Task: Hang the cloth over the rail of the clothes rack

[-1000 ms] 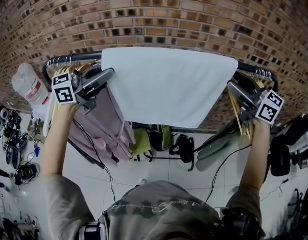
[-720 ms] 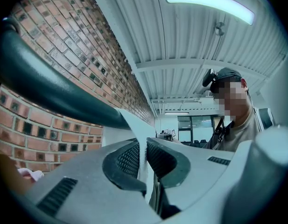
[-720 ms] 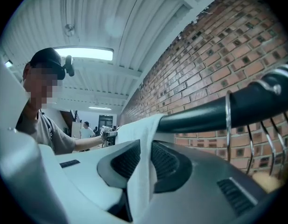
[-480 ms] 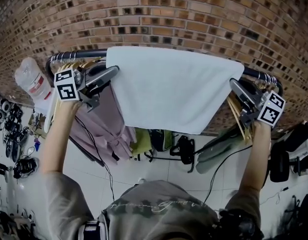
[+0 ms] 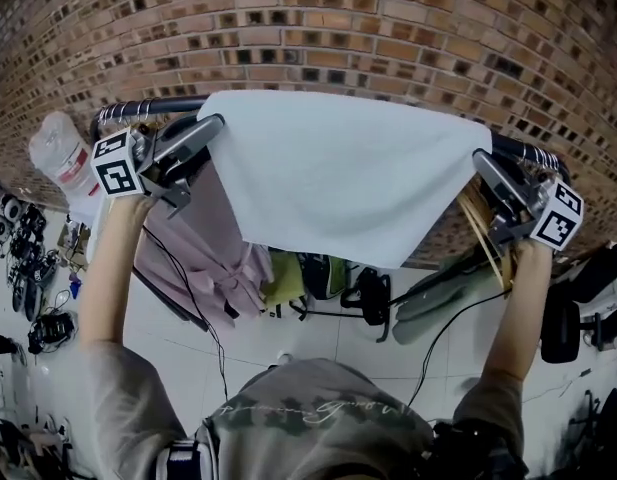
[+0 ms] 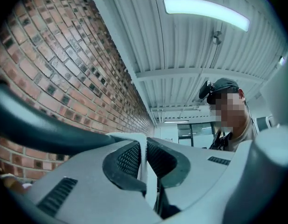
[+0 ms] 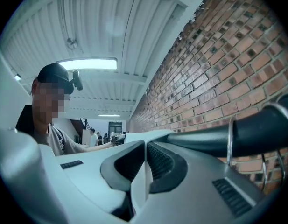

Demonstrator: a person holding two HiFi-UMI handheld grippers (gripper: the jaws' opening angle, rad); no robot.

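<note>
**No Legible Text in View**

The shirt carries a line of cursive print, too blurred to read. The bottle has a red label, and its wording seems too small to make out. The cubes on the left gripper and right gripper show only black-and-white square codes, without letters or numbers.

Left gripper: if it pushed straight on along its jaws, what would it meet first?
The cloth that the left gripper is shut on, with the rail close beside it. Past that the line looks free into the room, though depth is unclear.
</note>
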